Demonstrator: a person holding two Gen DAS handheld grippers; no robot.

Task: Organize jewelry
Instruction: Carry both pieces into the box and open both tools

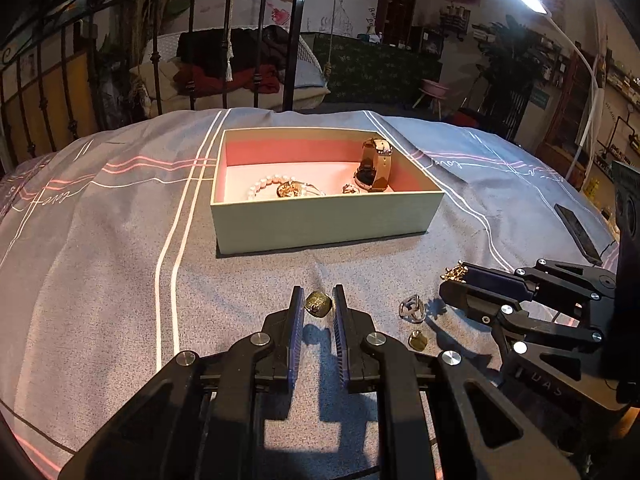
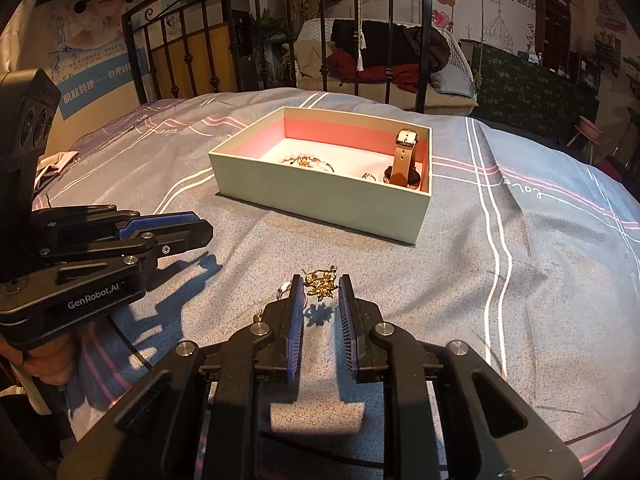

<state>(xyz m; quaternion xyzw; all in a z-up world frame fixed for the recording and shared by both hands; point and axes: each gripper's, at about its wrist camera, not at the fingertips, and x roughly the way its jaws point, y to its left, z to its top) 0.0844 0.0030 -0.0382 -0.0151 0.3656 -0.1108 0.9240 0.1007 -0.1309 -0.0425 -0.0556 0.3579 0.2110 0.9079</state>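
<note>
- Resting on a grey bedspread (image 1: 100,260) crossed by white and pink stripes, a rectangular cardboard box (image 1: 320,222) sits open; its long axis runs across the bed, parallel to the iron bedframe (image 1: 192,40) behind it.
- Its outside is pale green and matte, its lining pink.
- Inside lie a pearl bracelet (image 1: 264,184), a gold ornament (image 1: 290,190) and a tan-strapped watch (image 1: 376,164) standing on edge by the box's right wall.
- The left gripper (image 1: 318,300) holds a small gold faceted piece (image 1: 318,303) between its ribbed blue pads; the fingers are nearly together, clamped on it.
- The right gripper (image 2: 320,288) pinches a spiky gold brooch (image 2: 320,280) the same way.
- Loose on the cloth between them lie a silver ring (image 1: 412,308) and a small gold piece (image 1: 417,339).
</note>
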